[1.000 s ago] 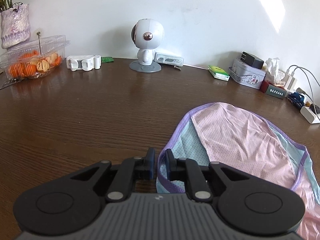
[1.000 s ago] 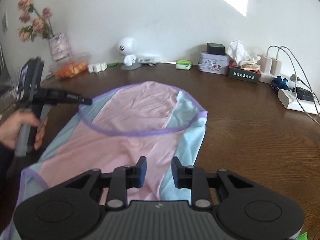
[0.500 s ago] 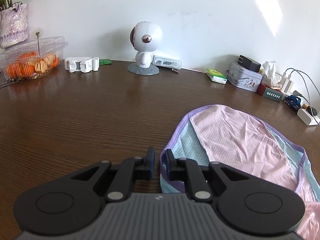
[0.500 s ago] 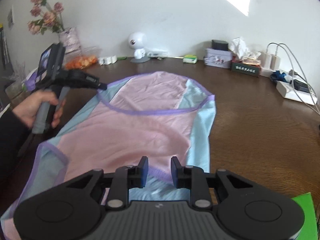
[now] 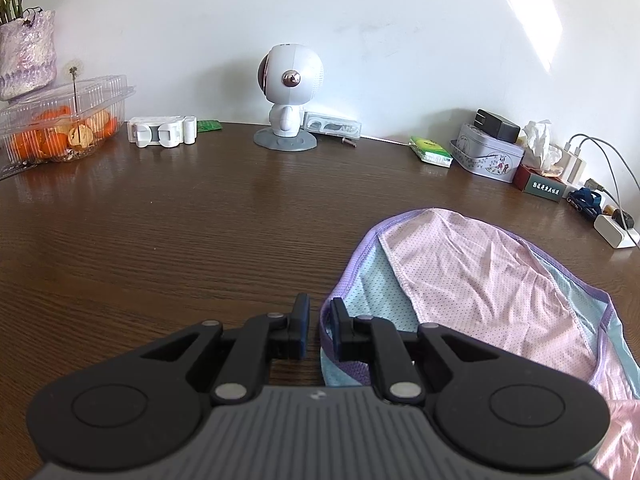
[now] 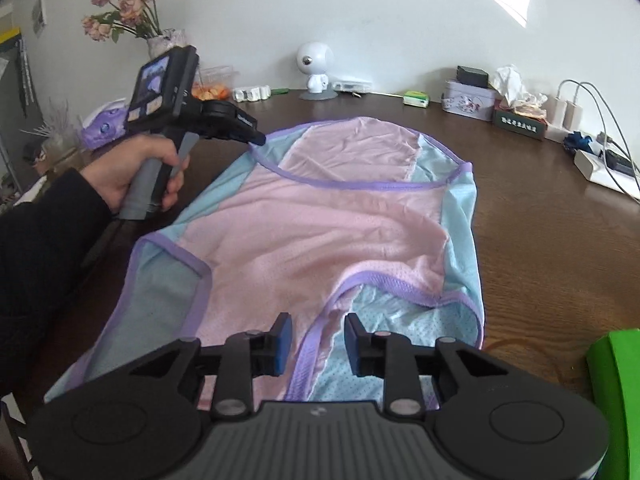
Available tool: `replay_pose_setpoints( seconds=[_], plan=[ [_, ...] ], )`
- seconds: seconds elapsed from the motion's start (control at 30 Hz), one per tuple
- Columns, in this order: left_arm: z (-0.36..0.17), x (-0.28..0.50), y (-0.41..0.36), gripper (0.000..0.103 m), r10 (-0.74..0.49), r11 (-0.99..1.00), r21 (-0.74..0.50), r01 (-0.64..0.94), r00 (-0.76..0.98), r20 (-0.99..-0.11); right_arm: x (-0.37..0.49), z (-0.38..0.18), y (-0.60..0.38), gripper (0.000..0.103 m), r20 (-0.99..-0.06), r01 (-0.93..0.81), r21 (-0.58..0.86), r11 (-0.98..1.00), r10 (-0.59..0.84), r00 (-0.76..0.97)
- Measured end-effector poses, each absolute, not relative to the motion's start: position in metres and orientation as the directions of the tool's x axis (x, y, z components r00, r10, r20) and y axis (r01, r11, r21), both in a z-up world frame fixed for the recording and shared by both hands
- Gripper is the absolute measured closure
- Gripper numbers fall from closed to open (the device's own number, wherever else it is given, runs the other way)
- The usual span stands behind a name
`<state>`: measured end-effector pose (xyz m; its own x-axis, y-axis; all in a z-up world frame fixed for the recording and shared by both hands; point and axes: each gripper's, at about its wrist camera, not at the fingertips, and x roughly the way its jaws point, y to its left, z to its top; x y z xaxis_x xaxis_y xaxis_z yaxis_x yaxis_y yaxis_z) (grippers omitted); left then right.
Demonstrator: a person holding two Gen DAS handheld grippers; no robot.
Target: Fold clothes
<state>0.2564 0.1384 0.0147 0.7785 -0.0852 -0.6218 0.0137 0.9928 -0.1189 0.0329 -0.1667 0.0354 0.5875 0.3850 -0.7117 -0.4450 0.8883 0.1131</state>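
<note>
A pink and light-blue garment [image 6: 320, 216] with purple trim lies spread on the dark wood table [image 6: 552, 240]. My left gripper [image 5: 316, 320] sits at its far left corner, jaws nearly together with the purple edge [image 5: 326, 316] pinched between them. From the right wrist view that left gripper [image 6: 258, 141] shows in a person's hand [image 6: 136, 172], tip on the trim. My right gripper [image 6: 318, 336] hovers over the near end of the garment. Its jaws are opening, and a purple-trimmed armhole edge [image 6: 316, 344] lies below the gap, untouched by the pads.
Along the wall stand a white robot figure [image 5: 290, 100], a clear box of oranges [image 5: 60, 128], a tin [image 5: 488, 152], chargers with cables [image 6: 568, 112] and a vase of flowers [image 6: 160, 40]. A green object [image 6: 616, 392] sits at the near right.
My right gripper drew back toward the near end, so more of the garment shows ahead of it. Its jaw gap widened slightly. The left gripper kept still on the edge.
</note>
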Motion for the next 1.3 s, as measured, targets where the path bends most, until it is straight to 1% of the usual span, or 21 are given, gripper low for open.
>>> replay_pose_setpoints(
  seconds=[0.03,0.2,0.3,0.33,0.4,0.43,0.47,0.57,0.7,0.73,0.8,0.9,1.0,1.03,1.07,1.1,1.13,1.2,1.23,1.27,1.3],
  plan=[
    [0.015,0.256,0.138,0.091,-0.084,0.993,-0.118,0.014,0.779,-0.621,0.033,0.032,-0.168,0.103,-0.719,-0.436,0.127,0.891,0.385,0.578],
    [0.015,0.256,0.139,0.091,-0.089,0.992,-0.122,0.016,0.778,-0.622,0.020,0.041,-0.184,0.101,-0.705,-0.387,0.136,0.912,0.363,0.609],
    [0.014,0.256,0.140,0.091,-0.089,0.992,-0.122,0.016,0.779,-0.621,0.007,0.043,-0.178,0.085,-0.703,-0.424,0.161,0.891,0.405,0.584],
    [0.014,0.256,0.140,0.091,-0.088,0.993,-0.121,0.016,0.779,-0.621,0.004,0.040,-0.174,0.075,-0.711,-0.433,0.162,0.887,0.409,0.572],
    [0.014,0.255,0.139,0.091,-0.085,0.993,-0.116,0.016,0.780,-0.620,-0.001,0.034,-0.174,0.079,-0.728,-0.430,0.176,0.886,0.411,0.549],
    [0.014,0.255,0.139,0.091,-0.084,0.993,-0.115,0.016,0.780,-0.620,-0.002,0.032,-0.176,0.100,-0.735,-0.420,0.168,0.892,0.397,0.550],
    [0.014,0.255,0.138,0.091,-0.083,0.993,-0.113,0.016,0.780,-0.620,-0.003,0.032,-0.179,0.103,-0.735,-0.409,0.151,0.900,0.379,0.563],
    [0.015,0.256,0.137,0.091,-0.080,0.994,-0.107,0.016,0.779,-0.621,-0.009,0.040,-0.193,0.102,-0.728,-0.385,0.125,0.915,0.348,0.591],
    [0.014,0.256,0.137,0.091,-0.080,0.994,-0.107,0.016,0.781,-0.620,-0.028,0.048,-0.195,0.083,-0.730,-0.436,0.130,0.891,0.384,0.566],
    [0.014,0.256,0.137,0.091,-0.080,0.994,-0.108,0.016,0.781,-0.620,-0.032,0.047,-0.195,0.083,-0.734,-0.444,0.130,0.887,0.387,0.558],
    [0.015,0.256,0.138,0.091,-0.080,0.994,-0.109,0.016,0.780,-0.621,-0.037,0.044,-0.196,0.099,-0.753,-0.437,0.131,0.890,0.376,0.540],
    [0.015,0.256,0.138,0.091,-0.082,0.994,-0.112,0.015,0.780,-0.621,-0.047,0.043,-0.200,0.103,-0.781,-0.424,0.074,0.903,0.317,0.539],
    [0.015,0.256,0.138,0.091,-0.080,0.994,-0.109,0.016,0.781,-0.619,-0.052,0.054,-0.203,0.095,-0.756,-0.408,0.067,0.911,0.313,0.574],
    [0.015,0.256,0.138,0.091,-0.080,0.994,-0.108,0.015,0.781,-0.619,-0.051,0.060,-0.196,0.089,-0.735,-0.431,0.079,0.899,0.345,0.584],
    [0.015,0.256,0.137,0.091,-0.078,0.994,-0.106,0.015,0.782,-0.619,-0.049,0.064,-0.186,0.076,-0.708,-0.471,0.095,0.877,0.392,0.587],
    [0.015,0.256,0.137,0.091,-0.076,0.995,-0.103,0.015,0.782,-0.619,-0.045,0.066,-0.174,0.068,-0.687,-0.505,0.108,0.856,0.432,0.585],
    [0.015,0.256,0.136,0.091,-0.074,0.995,-0.101,0.014,0.782,-0.619,-0.039,0.064,-0.160,0.064,-0.671,-0.534,0.118,0.837,0.463,0.579],
    [0.015,0.256,0.136,0.091,-0.075,0.995,-0.102,0.015,0.783,-0.618,-0.020,0.051,-0.137,0.067,-0.688,-0.529,0.114,0.841,0.451,0.568],
    [0.014,0.256,0.136,0.091,-0.078,0.994,-0.106,0.015,0.783,-0.617,-0.011,0.043,-0.128,0.074,-0.707,-0.516,0.104,0.850,0.428,0.562],
    [0.014,0.256,0.137,0.091,-0.081,0.994,-0.111,0.015,0.783,-0.617,-0.003,0.035,-0.121,0.091,-0.728,-0.506,0.089,0.858,0.403,0.555],
    [0.014,0.256,0.138,0.091,-0.083,0.993,-0.115,0.015,0.783,-0.616,0.001,0.030,-0.116,0.094,-0.731,-0.505,0.070,0.860,0.389,0.561]
  ],
)
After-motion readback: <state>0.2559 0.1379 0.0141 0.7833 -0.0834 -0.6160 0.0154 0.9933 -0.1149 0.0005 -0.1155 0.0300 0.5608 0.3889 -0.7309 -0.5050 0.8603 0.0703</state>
